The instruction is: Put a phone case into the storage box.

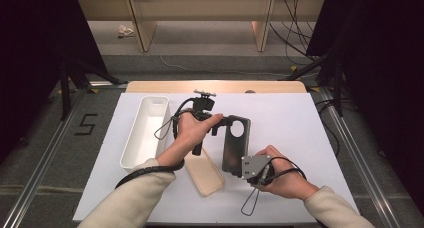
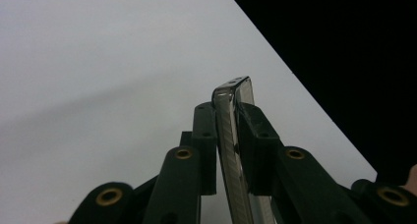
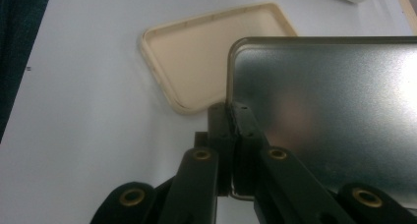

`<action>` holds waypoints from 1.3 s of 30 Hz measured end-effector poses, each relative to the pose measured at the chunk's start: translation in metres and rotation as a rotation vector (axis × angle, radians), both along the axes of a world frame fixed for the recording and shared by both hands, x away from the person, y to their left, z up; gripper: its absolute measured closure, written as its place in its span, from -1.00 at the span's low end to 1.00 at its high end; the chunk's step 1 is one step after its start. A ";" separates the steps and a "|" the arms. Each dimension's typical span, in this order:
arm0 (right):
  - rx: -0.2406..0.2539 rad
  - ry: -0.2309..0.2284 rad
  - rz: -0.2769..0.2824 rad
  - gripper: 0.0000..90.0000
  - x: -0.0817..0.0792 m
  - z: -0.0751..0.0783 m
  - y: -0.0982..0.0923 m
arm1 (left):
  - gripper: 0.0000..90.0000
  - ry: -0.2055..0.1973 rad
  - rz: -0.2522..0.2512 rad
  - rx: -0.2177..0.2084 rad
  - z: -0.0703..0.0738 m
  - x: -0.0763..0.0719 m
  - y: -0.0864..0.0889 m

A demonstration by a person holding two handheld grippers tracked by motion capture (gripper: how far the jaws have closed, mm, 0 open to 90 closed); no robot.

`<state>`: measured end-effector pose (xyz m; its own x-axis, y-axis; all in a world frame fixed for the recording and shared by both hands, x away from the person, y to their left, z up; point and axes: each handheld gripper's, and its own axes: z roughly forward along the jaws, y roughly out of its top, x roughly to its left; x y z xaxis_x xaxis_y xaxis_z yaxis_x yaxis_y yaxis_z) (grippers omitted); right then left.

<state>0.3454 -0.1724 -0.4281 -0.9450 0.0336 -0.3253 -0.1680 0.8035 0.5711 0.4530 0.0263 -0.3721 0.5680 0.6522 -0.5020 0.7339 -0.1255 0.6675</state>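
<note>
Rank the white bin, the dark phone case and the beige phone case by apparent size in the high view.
1. Long white plastic bin.
2. Dark glossy phone case, lifted nearer the camera, and flat beige phone case, partly hidden: too alike to rank.

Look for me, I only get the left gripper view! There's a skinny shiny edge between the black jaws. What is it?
Observer: The high view shows it is a dark phone case with a round camera hole near its far end.
Operator: Is anything else holding it?
Observer: Yes, the right gripper is shut on its near end.
Operator: Is anything lying nearby?
Observer: A beige phone case lies open side up just left of it.
</note>
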 end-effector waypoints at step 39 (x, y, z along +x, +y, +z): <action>0.326 0.164 -0.268 -0.36 0.014 0.002 -0.032 | 0.82 -0.252 -0.004 0.009 0.015 -0.011 0.033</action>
